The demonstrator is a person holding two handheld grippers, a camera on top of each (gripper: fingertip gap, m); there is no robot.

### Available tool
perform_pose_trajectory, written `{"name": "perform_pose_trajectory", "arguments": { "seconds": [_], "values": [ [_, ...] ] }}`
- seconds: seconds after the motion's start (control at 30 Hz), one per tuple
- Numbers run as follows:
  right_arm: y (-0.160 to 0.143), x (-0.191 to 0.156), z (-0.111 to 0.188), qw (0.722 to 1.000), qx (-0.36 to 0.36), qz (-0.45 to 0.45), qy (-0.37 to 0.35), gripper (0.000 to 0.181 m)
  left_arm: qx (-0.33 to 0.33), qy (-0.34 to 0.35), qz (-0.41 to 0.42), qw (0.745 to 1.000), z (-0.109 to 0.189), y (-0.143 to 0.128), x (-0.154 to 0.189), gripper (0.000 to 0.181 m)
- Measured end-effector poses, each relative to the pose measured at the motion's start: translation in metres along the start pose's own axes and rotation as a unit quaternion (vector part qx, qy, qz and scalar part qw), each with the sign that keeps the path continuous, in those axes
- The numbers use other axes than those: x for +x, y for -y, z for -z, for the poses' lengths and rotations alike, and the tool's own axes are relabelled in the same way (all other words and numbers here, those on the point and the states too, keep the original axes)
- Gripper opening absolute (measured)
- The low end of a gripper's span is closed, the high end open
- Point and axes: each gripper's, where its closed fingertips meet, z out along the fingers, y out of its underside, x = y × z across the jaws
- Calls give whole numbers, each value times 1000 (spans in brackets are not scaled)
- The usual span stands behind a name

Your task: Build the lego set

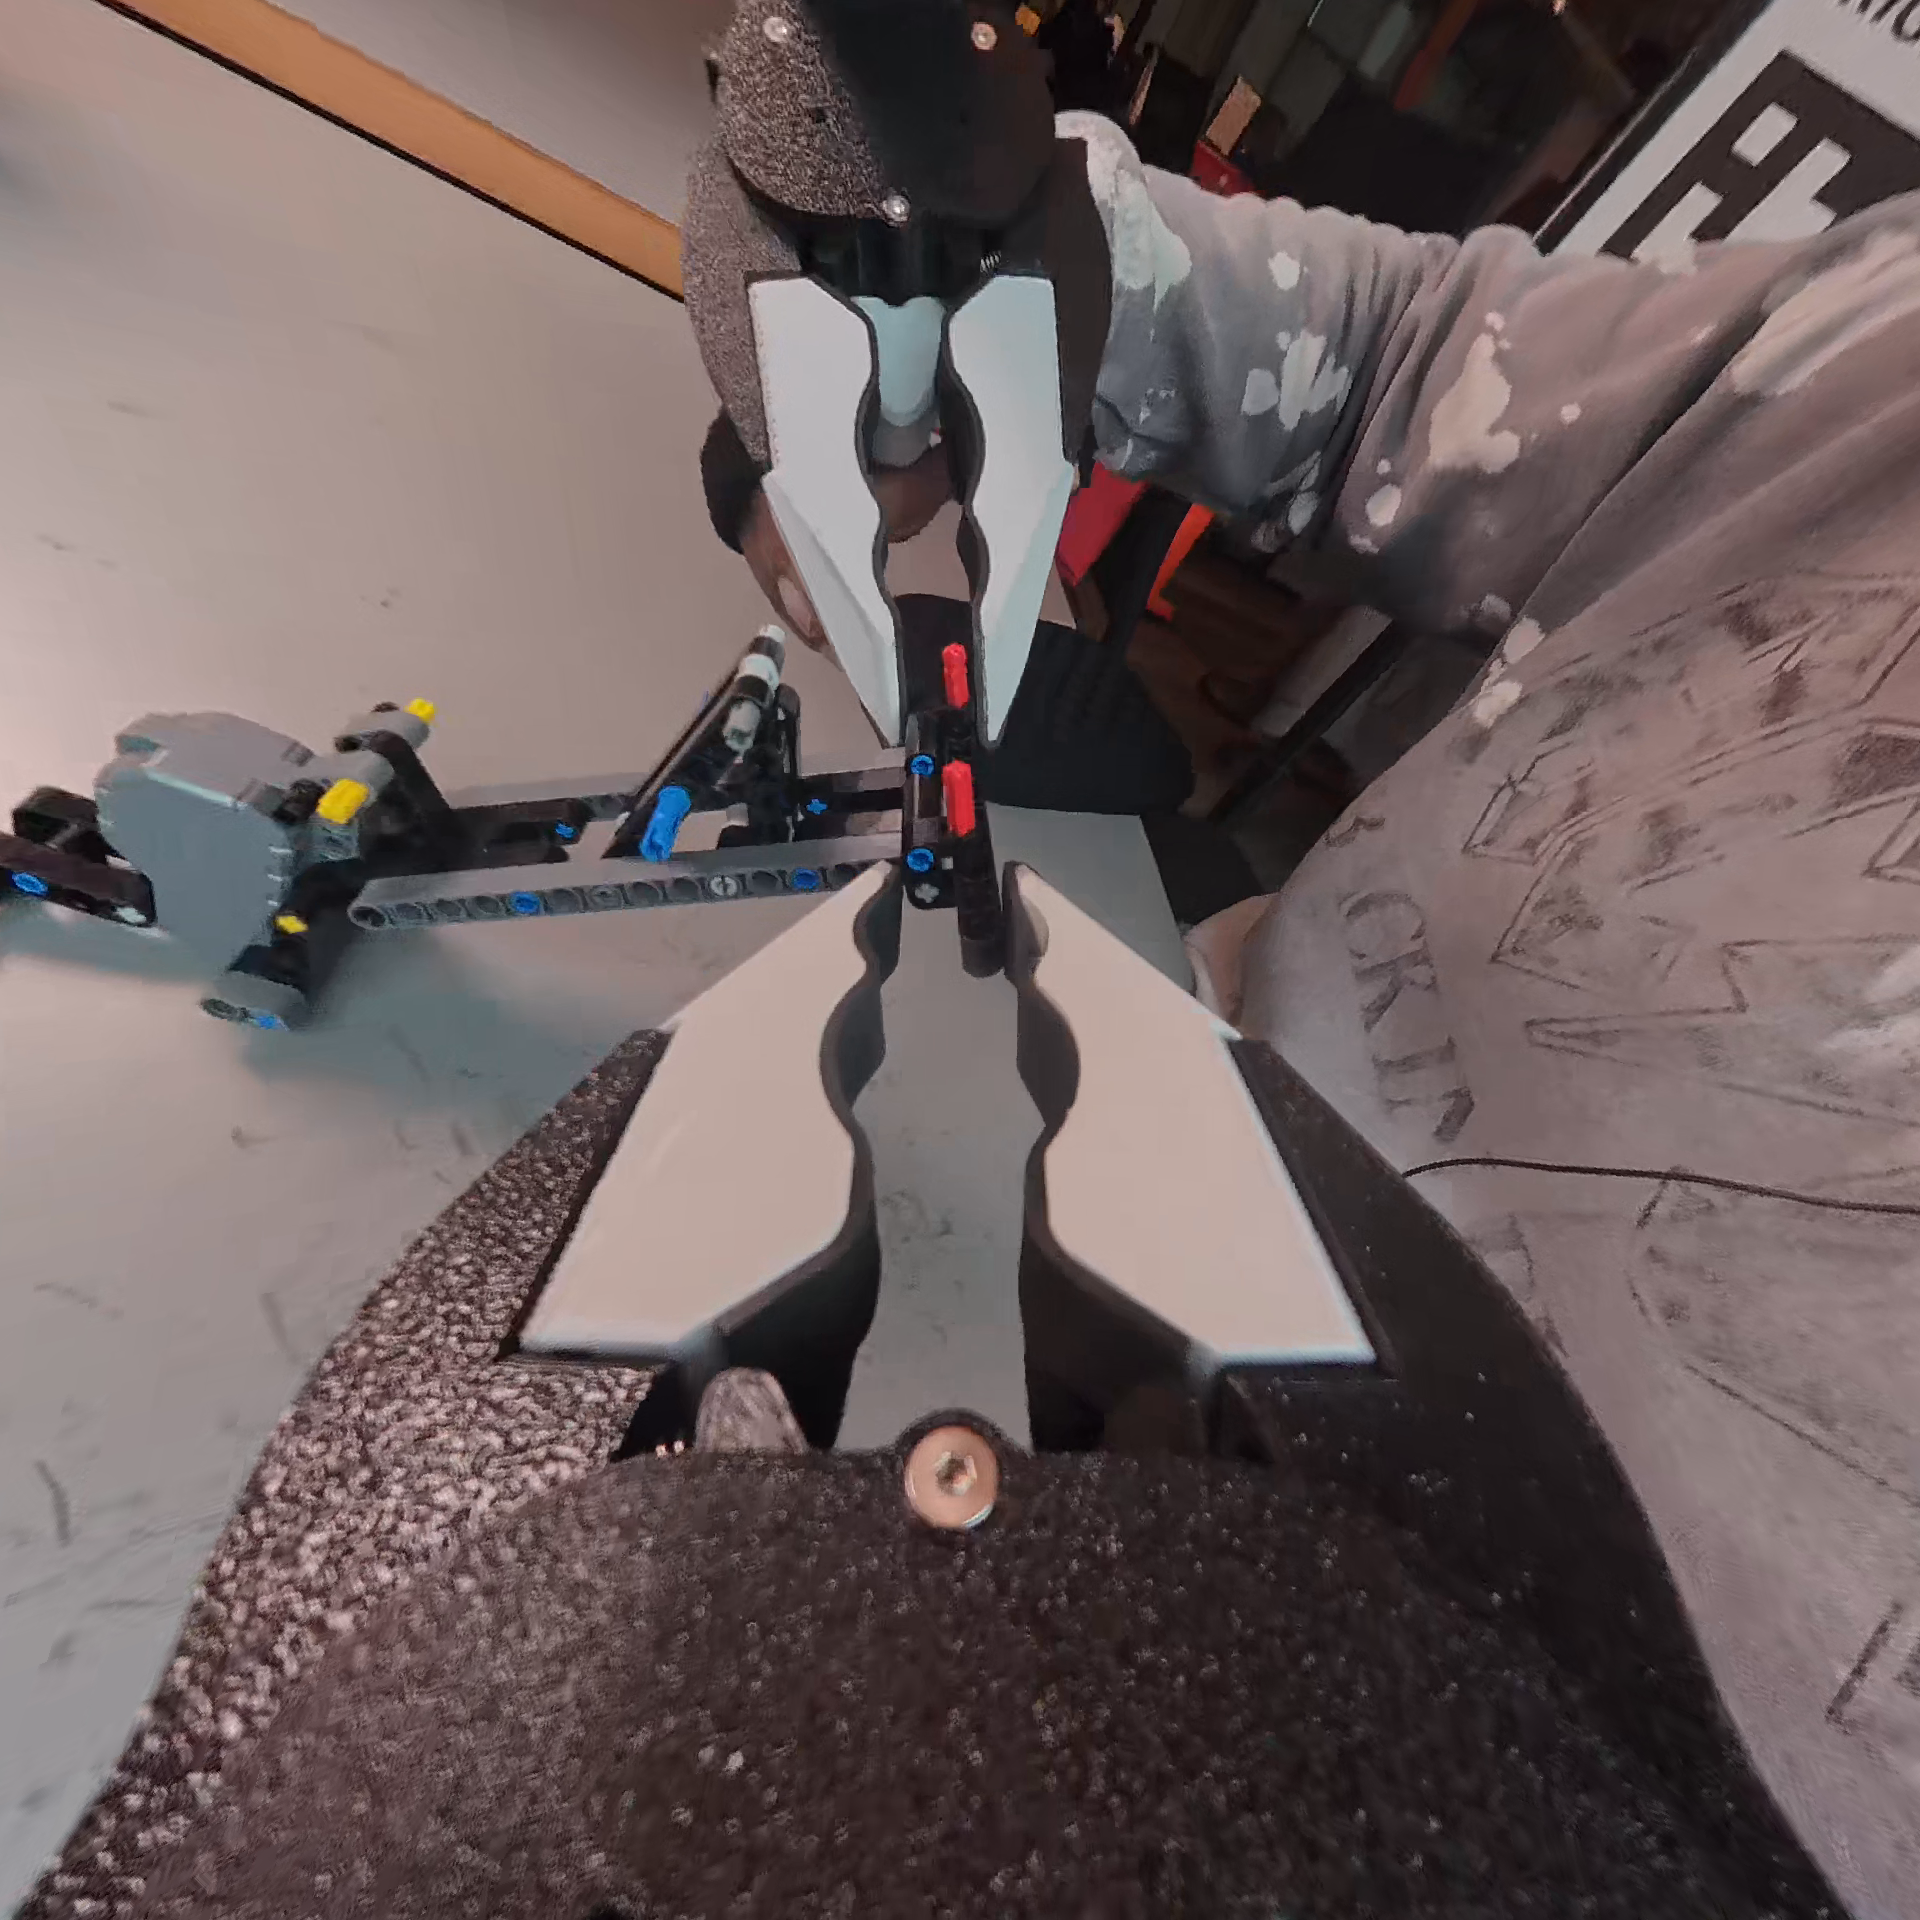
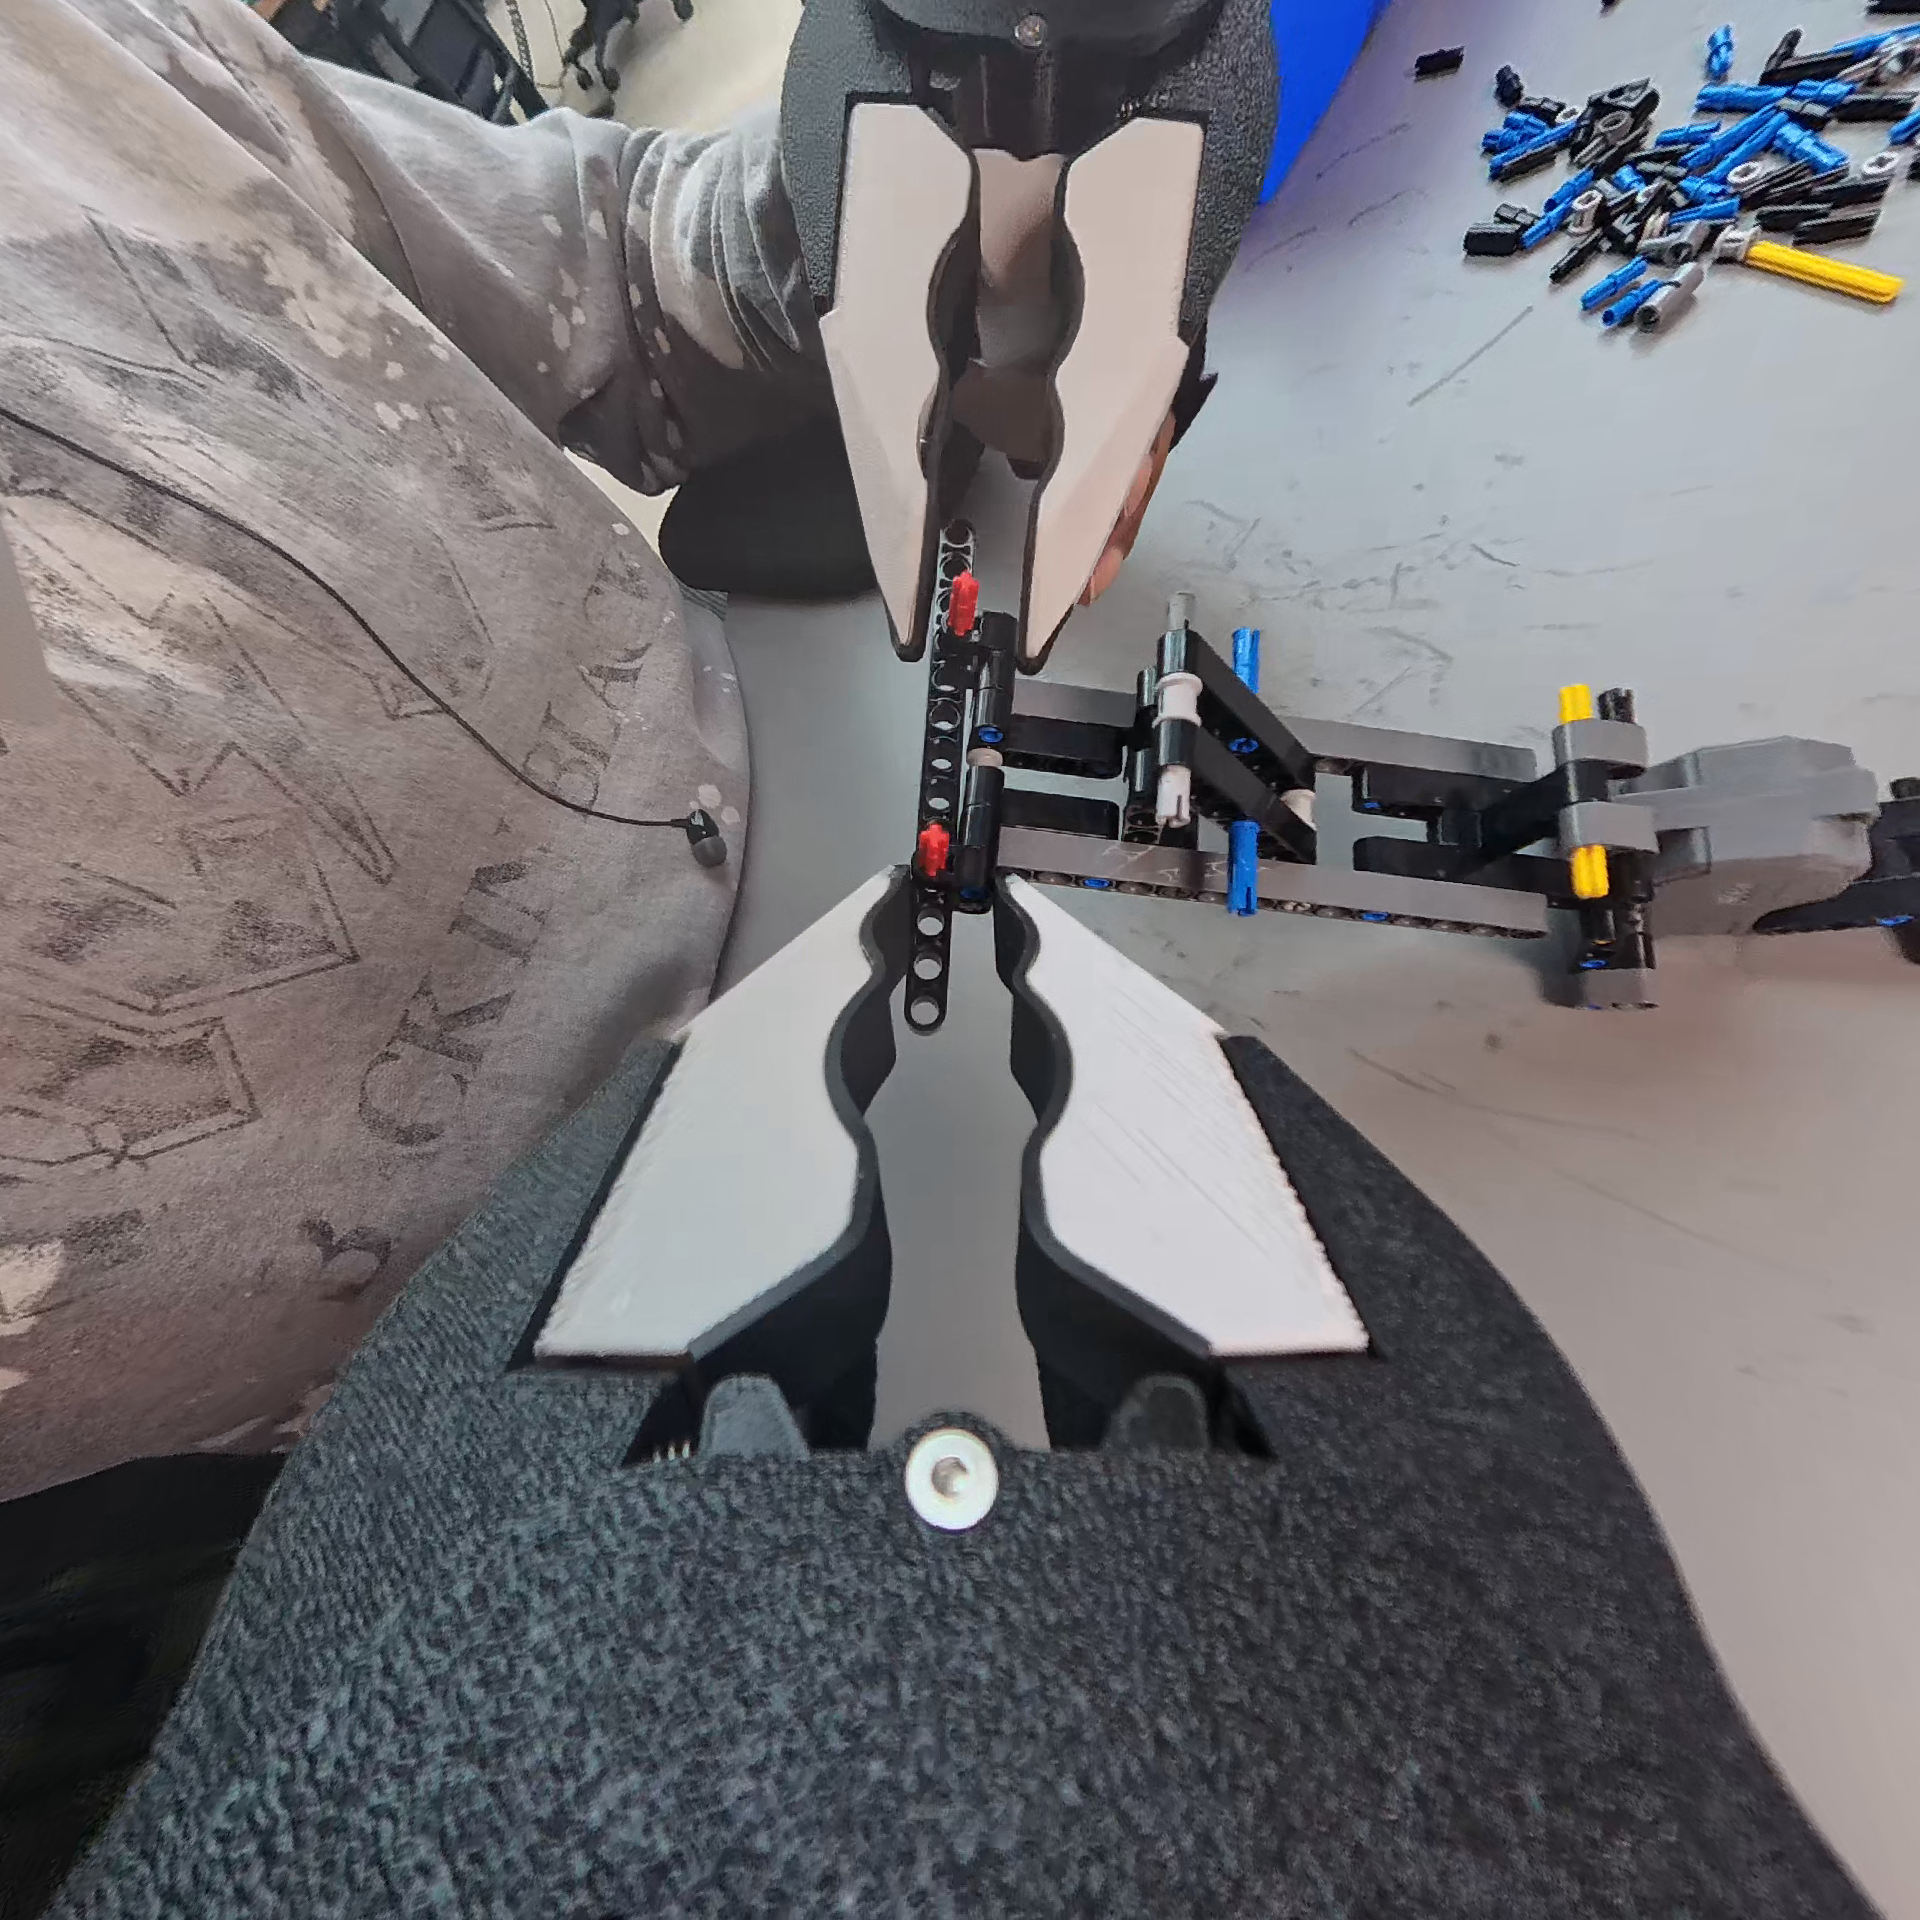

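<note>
**Pinching the end beam from both sides**

Your left tongs and right tongs both sit clenched on the black holed beam at the near end of the lego chassis, which rests on the scuffed grey tabletop. Risk: uneven squeeze could skew the beam off its red pins, or lever the long frame sideways. Beam is slim, hard, glossy plastic. Loose parts pile lies well apart.
</note>
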Motion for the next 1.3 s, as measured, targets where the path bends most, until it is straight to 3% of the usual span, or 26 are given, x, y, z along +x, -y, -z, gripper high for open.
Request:
{"name": "perform_pose_trajectory", "arguments": {
  "seconds": [0.1,0.47,0.57,0.67,0.8,0.87,0.93,1.07,1.3],
  "values": [
    [-4,0,-2,1000,-6,16,-5,15,17,-16,40,999,-4,1,-2,18],
    [-5,3,2,999,0,44,-20,17,35,0,27,999,-8,1,-10,16],
    [-2,3,7,997,18,59,-38,27,46,3,38,998,-6,4,-13,16],
    [1,11,14,986,22,115,-119,36,49,4,45,998,-5,5,-15,16],
    [1,11,14,944,16,228,-237,41,58,0,55,997,-1,7,-17,15],
    [3,9,13,925,33,259,-277,35,60,0,57,997,1,8,-18,15],
    [9,5,17,917,77,261,-293,18,61,1,56,997,2,8,-19,15],
    [8,9,25,929,123,204,-284,11,60,0,50,997,2,8,-18,15],
    [6,13,21,956,158,133,-207,12,61,0,47,997,2,6,-20,15]
  ]
}}
